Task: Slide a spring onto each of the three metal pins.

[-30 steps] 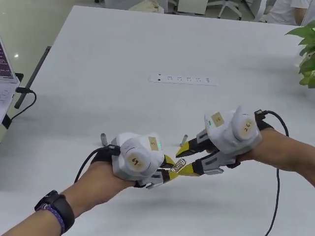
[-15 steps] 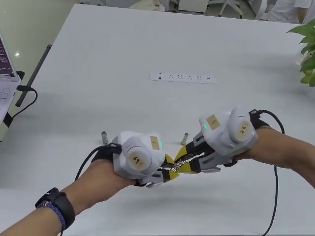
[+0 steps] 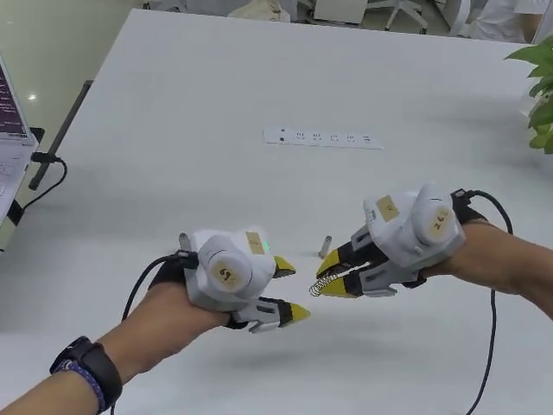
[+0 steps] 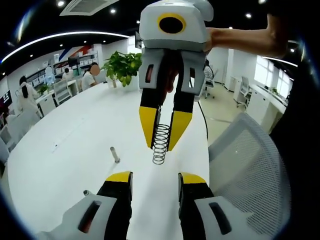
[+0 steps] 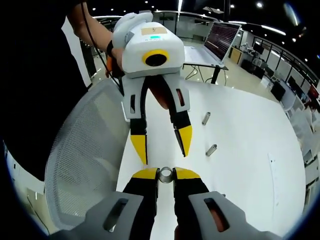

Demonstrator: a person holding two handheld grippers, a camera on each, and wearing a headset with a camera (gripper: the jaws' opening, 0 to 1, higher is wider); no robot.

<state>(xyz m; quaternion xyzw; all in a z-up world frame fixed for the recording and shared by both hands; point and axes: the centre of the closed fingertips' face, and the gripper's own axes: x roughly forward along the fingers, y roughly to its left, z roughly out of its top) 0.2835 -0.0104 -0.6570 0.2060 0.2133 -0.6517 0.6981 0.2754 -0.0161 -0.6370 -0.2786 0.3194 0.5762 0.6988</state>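
A small steel spring [image 3: 320, 284] is pinched between the yellow tips of my right gripper [image 3: 332, 277], which is shut on it just above the white table. In the right gripper view the spring [image 5: 166, 174] sits end-on between my own jaws. My left gripper [image 3: 291, 290] stands open a short way to the left, nothing between its fingers. In the left gripper view the spring [image 4: 160, 152] hangs from the right gripper [image 4: 161, 144] facing me. One metal pin [image 3: 325, 246] stands just behind the right gripper's tips; a second pin [image 3: 183, 240] stands behind the left gripper.
A white power strip [image 3: 322, 137] lies mid-table farther back. A green plant [image 3: 540, 95] is at the right edge, a laptop [image 3: 9, 112] at the left edge. A cable [image 3: 491, 303] trails from the right gripper. A mesh chair [image 5: 85, 165] is below the near table edge.
The spring passed from the left gripper to the right one. The right gripper shut on it; the left gripper opened and drew back to the left, leaving a gap between the two.
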